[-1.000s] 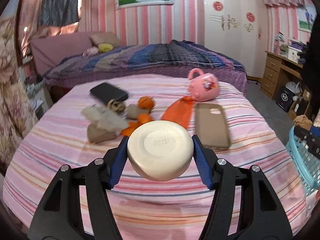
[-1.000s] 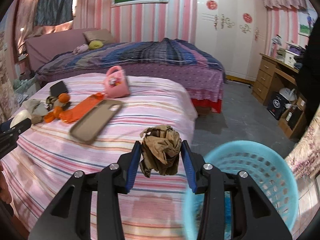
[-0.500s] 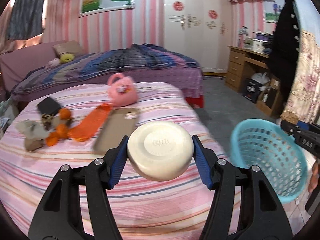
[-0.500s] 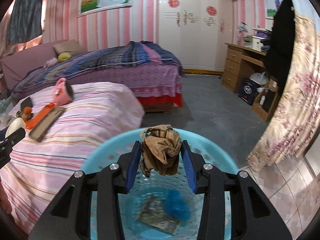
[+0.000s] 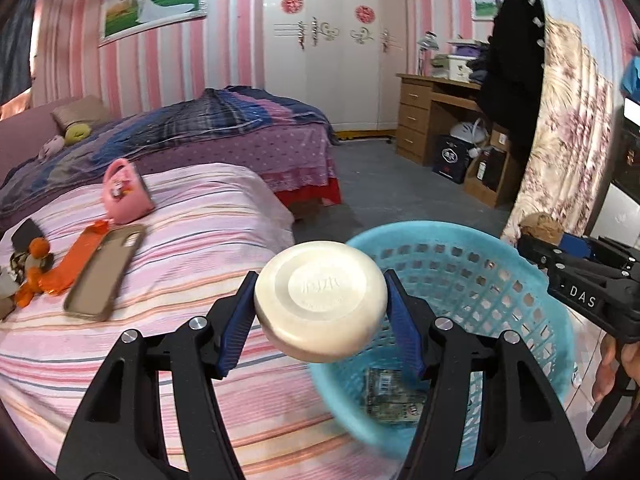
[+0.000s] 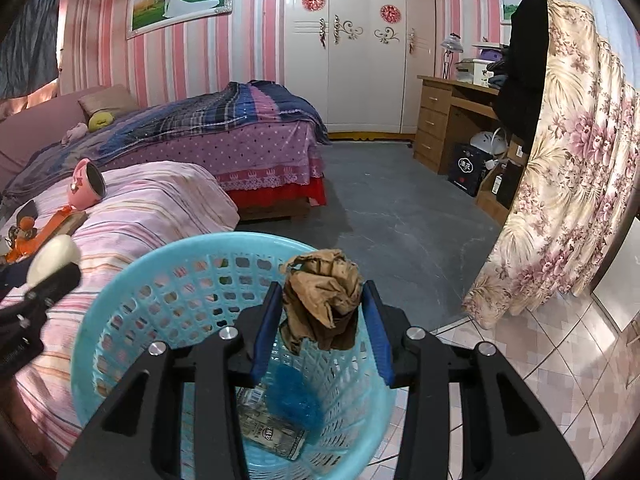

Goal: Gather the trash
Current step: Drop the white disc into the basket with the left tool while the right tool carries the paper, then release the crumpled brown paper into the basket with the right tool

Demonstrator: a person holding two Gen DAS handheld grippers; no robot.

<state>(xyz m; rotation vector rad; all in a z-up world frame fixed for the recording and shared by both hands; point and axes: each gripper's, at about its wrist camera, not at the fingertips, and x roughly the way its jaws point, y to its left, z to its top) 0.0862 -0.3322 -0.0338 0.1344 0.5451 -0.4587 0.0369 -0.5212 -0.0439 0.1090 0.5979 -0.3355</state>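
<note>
My left gripper point(image 5: 320, 312) is shut on a round cream-white disc point(image 5: 320, 300), held over the near left rim of a light blue plastic basket point(image 5: 480, 280). In the right wrist view my right gripper point(image 6: 322, 320) is shut on a crumpled brown paper wad point(image 6: 322, 292) above the same basket point(image 6: 132, 292), which holds a flat printed packet point(image 6: 272, 432) and a blue scrap point(image 6: 292, 392). The other gripper point(image 5: 580, 276) and its brown wad point(image 5: 542, 228) show at the right of the left wrist view. The disc point(image 6: 56, 258) shows at the left of the right wrist view.
On the pink striped bed point(image 5: 200, 240) lie a brown phone case point(image 5: 106, 272), an orange wrapper point(image 5: 76, 260), orange peels point(image 5: 38, 248), a pink mug point(image 5: 124, 194) and a dark case point(image 5: 26, 234). A second bed, a wooden desk point(image 6: 452, 120) and a floral curtain point(image 6: 560, 200) stand around the grey floor.
Both grippers swung right, from over the bed to the blue basket. The disc now hangs at the basket's rim and the paper wad over its inside. Both grips are unchanged.
</note>
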